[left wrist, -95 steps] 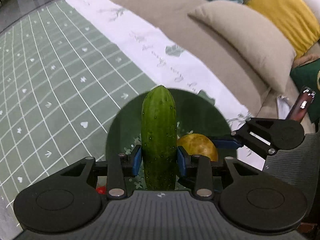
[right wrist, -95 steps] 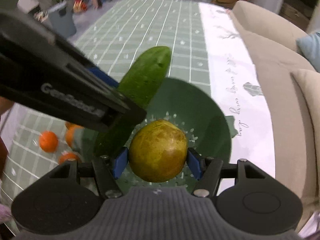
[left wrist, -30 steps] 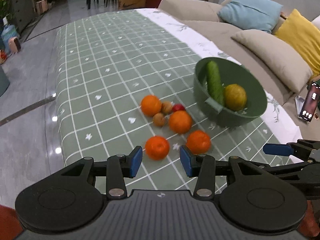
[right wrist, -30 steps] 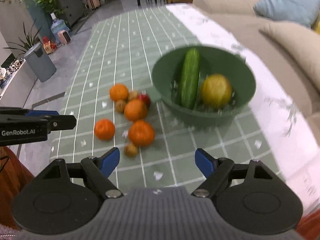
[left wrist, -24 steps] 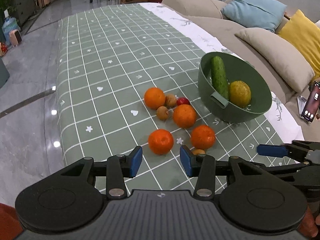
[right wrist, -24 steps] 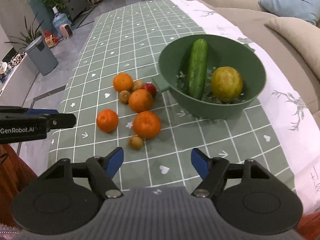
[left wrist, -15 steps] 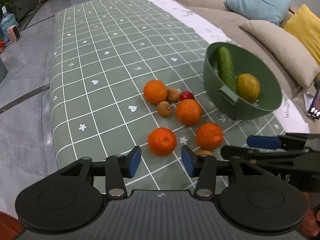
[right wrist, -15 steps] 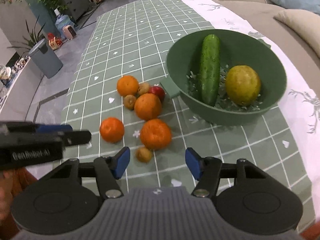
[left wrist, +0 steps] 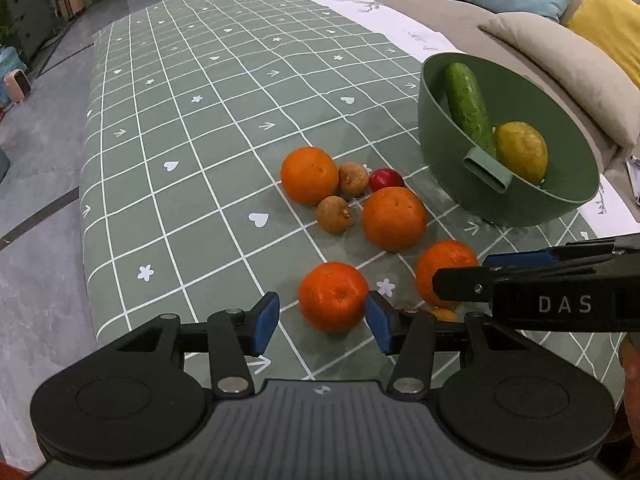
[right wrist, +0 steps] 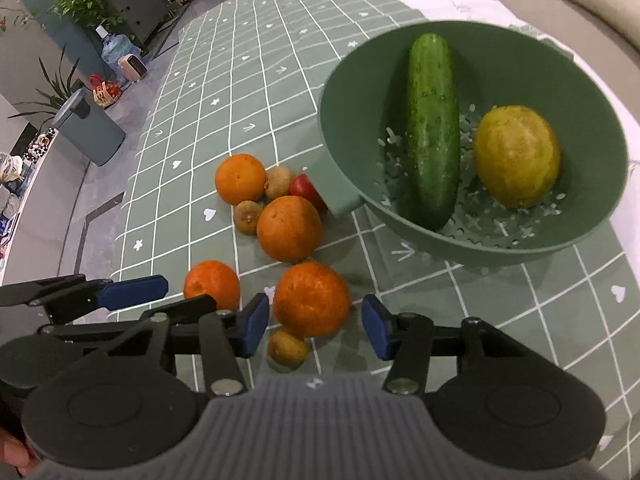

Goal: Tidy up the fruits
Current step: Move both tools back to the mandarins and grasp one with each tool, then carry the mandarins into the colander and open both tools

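A green bowl (left wrist: 448, 160) (right wrist: 568, 80) on the checked tablecloth holds a cucumber (left wrist: 466, 106) (right wrist: 432, 128) and a yellow-green fruit (left wrist: 520, 152) (right wrist: 516, 156). Several oranges, small brown fruits and a red one lie left of it. My left gripper (left wrist: 322, 322) is open, its pads on either side of the nearest orange (left wrist: 333, 297) (right wrist: 212, 284). My right gripper (right wrist: 312, 326) is open around another orange (right wrist: 311, 298) (left wrist: 444, 268). A small brown fruit (right wrist: 287, 347) lies just below that orange.
Two more oranges (left wrist: 309, 175) (left wrist: 394, 218), two brown fruits (left wrist: 334, 214) and a red fruit (left wrist: 386, 179) sit between me and the bowl. A sofa with cushions (left wrist: 560, 60) runs along the table's far right side. The table's left edge drops to the floor.
Both grippers let go of the cucumber and the yellow fruit, which now lie in the bowl, pulled back, then came down and forward, each now straddling an orange.
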The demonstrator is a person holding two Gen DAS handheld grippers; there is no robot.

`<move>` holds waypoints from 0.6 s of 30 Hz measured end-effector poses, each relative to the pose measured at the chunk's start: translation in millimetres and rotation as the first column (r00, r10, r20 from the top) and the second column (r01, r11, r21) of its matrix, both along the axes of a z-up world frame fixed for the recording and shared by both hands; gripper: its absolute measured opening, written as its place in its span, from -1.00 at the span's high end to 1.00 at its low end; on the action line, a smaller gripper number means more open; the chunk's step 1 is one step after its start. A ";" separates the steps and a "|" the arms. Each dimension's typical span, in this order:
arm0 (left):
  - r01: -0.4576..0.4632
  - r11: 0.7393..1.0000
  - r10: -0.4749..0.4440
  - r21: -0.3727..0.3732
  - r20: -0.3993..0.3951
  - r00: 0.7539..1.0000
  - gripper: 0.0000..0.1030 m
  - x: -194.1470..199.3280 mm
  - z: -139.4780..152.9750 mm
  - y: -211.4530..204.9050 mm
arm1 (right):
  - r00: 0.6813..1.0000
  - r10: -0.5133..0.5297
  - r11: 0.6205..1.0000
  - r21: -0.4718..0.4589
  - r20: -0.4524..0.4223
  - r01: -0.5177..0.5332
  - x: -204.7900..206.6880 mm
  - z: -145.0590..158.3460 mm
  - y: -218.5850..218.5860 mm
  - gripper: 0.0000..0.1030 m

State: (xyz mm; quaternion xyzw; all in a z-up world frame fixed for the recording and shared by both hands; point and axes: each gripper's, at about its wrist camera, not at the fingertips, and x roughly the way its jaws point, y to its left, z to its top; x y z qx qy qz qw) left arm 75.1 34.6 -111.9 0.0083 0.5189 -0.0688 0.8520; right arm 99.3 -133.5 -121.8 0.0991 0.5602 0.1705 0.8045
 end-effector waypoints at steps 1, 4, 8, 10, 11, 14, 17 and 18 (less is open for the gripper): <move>0.004 1.000 -0.004 -0.008 0.000 1.000 -0.14 0.7 -1.0 0.5 | 1.000 0.003 1.000 0.004 -0.009 -0.003 1.6 -2.3 0.5 0.07; 0.017 1.000 -0.017 -0.021 0.010 1.000 -0.13 3.9 -2.6 1.4 | 0.999 -0.005 1.000 0.025 -0.035 0.006 6.3 -8.0 -1.2 0.13; 0.031 0.998 -0.031 -0.051 0.001 1.000 -0.07 9.5 -5.0 2.4 | 0.996 -0.025 0.996 0.080 -0.083 0.032 10.6 -14.5 -8.1 0.13; 0.032 0.997 -0.032 -0.066 -0.006 0.999 -0.07 12.2 -6.8 3.1 | 0.994 -0.037 0.993 0.106 -0.103 0.048 12.6 -18.3 -11.5 0.13; 0.028 0.997 -0.029 -0.077 -0.012 0.999 -0.07 13.3 -7.9 3.8 | 0.993 -0.043 0.992 0.117 -0.110 0.056 13.2 -19.6 -12.8 0.14; 0.021 0.993 -0.025 -0.117 -0.038 0.999 0.07 15.5 -11.2 4.5 | 0.992 -0.048 0.989 0.132 -0.114 0.064 12.1 -19.6 -12.7 0.22; 0.028 0.995 -0.030 -0.096 -0.028 0.999 0.10 13.1 -10.3 -1.0 | 0.996 -0.028 0.994 0.099 -0.083 0.036 8.5 -13.7 -9.5 0.24; 0.024 0.995 -0.027 -0.092 -0.029 0.999 0.11 12.6 -10.0 -1.9 | 0.997 -0.020 0.995 0.094 -0.070 0.027 7.1 -11.4 -8.9 0.24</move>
